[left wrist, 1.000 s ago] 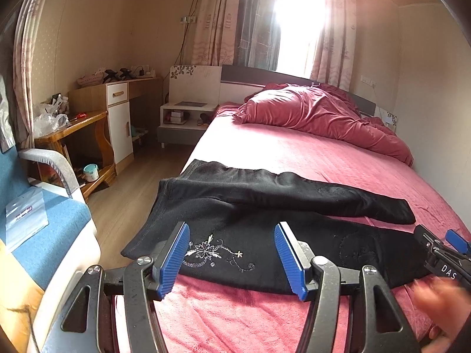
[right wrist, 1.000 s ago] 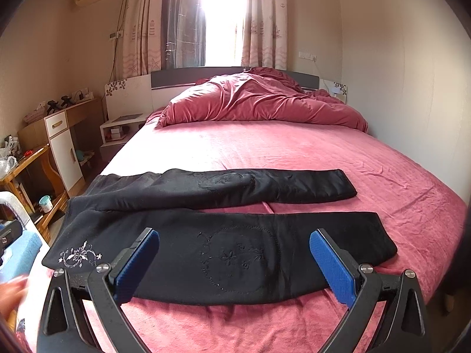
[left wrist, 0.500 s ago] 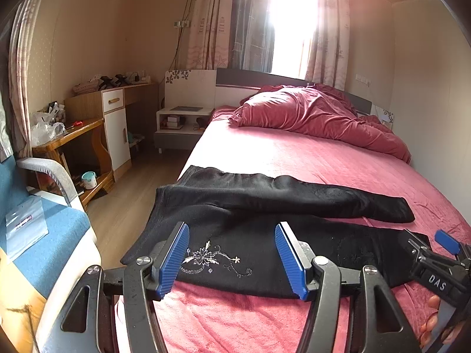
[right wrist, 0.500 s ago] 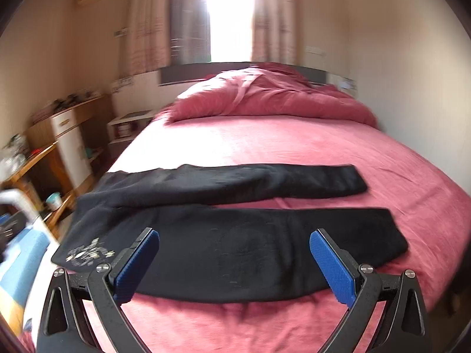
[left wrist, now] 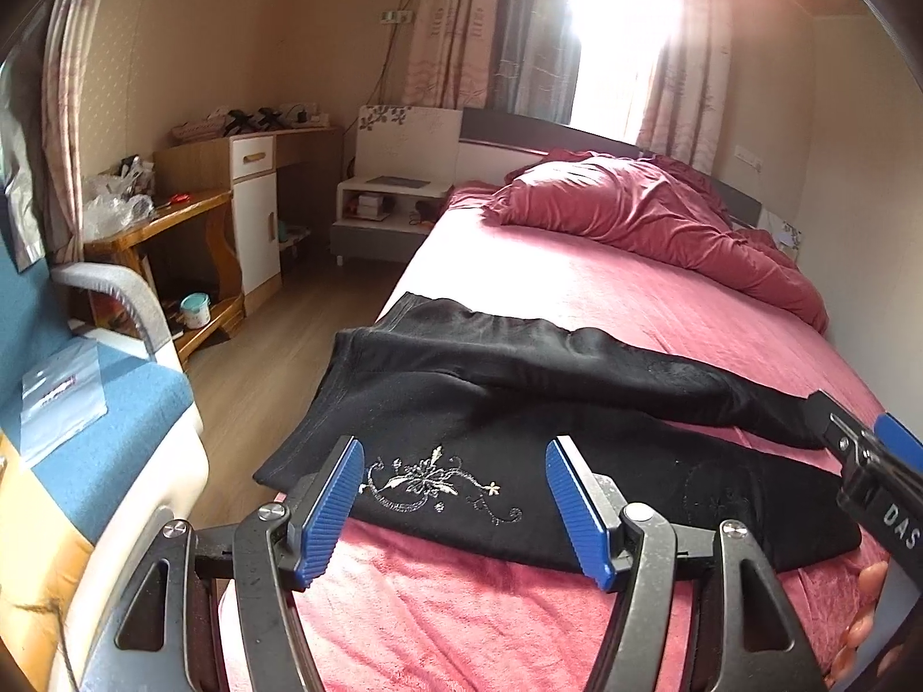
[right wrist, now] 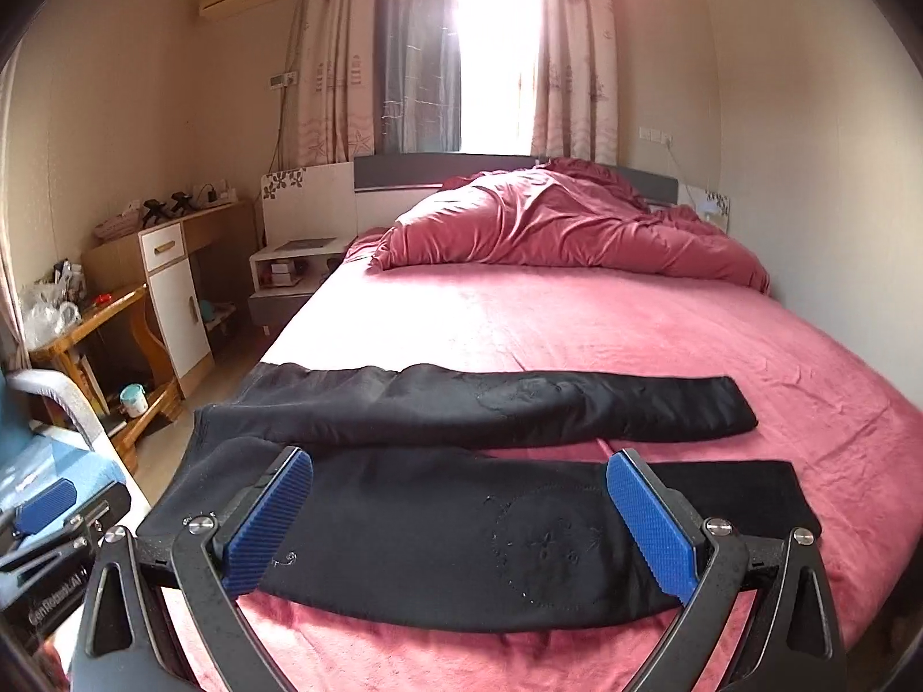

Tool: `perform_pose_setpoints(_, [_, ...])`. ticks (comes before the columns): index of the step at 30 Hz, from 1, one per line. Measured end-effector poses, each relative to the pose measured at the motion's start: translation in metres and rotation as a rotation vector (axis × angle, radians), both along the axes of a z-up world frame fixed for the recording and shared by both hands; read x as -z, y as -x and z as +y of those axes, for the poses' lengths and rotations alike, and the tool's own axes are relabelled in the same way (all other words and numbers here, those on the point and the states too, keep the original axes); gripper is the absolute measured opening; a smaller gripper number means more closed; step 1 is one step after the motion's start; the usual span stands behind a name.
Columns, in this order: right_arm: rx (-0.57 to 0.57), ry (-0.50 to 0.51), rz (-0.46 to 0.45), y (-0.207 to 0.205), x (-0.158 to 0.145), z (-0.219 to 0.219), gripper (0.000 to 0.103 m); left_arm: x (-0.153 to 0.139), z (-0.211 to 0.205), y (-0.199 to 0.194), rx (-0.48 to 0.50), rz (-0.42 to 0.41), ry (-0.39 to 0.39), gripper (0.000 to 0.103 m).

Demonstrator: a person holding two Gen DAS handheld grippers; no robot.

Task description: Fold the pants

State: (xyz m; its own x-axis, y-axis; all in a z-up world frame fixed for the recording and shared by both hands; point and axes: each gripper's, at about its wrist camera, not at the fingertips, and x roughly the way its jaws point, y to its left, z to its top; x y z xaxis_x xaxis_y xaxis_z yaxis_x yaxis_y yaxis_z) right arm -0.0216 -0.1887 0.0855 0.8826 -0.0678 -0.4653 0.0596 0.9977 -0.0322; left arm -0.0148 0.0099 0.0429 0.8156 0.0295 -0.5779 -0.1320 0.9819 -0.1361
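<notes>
**Both grippers poised over unfolded pants**

One pair of black pants (right wrist: 461,496) lies flat across the near part of the pink bed (right wrist: 577,323), waist at the left edge, two legs running right, the far leg slightly apart from the near one. The left gripper (left wrist: 456,504) hovers above the embroidered hip, fingers spread wide and holding nothing. The right gripper (right wrist: 458,519) hangs over the near leg's middle, fingers likewise wide and empty. Folding looks not yet begun; this appears to be the approach to a first grasp. The next move likely calls for lowering both grippers onto the near edge, pinching fabric, and carrying the near leg over the far one.
</notes>
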Motion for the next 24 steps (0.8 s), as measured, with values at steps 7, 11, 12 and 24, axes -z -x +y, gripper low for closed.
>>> perform_pose_setpoints(7, [0.033, 0.018, 0.015, -0.003, 0.007, 0.005, 0.103, 0.000, -0.008, -0.001, -0.003, 0.001, -0.025, 0.067])
perform_pose_setpoints(11, [0.112, 0.032, 0.020, -0.022, 0.013, -0.001, 0.103, -0.001, -0.020, -0.013, -0.010, 0.002, -0.061, 0.067])
perform_pose_setpoints(12, [0.118, 0.009, 0.041, -0.028, 0.016, -0.005, 0.103, -0.001, -0.022, -0.021, -0.016, 0.014, -0.058, 0.067])
perform_pose_setpoints(24, [0.092, -0.004, 0.053, -0.027, 0.026, -0.012, 0.103, 0.007, -0.042, -0.028, 0.063, 0.042, -0.051, 0.067])
